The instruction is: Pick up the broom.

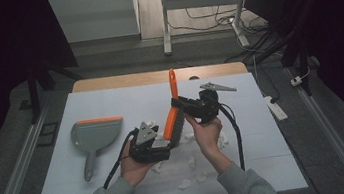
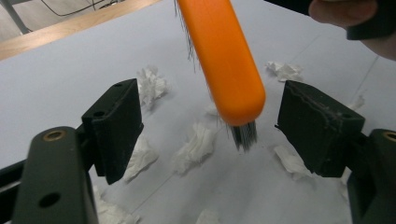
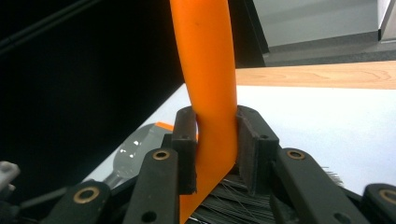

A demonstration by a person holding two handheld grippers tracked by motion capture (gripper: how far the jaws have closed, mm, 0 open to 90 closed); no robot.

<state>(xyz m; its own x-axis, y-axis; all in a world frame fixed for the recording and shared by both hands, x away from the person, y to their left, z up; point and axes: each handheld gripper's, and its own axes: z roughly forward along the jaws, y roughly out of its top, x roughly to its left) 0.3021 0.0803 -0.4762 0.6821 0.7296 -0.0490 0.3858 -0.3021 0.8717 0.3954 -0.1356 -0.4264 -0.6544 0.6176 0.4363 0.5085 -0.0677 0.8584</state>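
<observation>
Dim room, grey floor (image 1: 314, 123), cables (image 1: 210, 21)

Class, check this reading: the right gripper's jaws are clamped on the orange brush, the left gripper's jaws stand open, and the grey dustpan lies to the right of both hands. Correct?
Not quite. In the high view the grey dustpan lies to the left of both hands, beside the left gripper. The rest holds: the right gripper clamps the orange brush, and the left gripper's jaws stand open.

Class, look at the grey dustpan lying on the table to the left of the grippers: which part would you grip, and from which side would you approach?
Grip the dustpan by its narrow handle, probably coming down from above. It lies flat with the handle pointing toward the person's edge, slim enough for jaws, while the wide scoop is not. The open left gripper is nearer; the right gripper is shut on the orange brush.
</observation>
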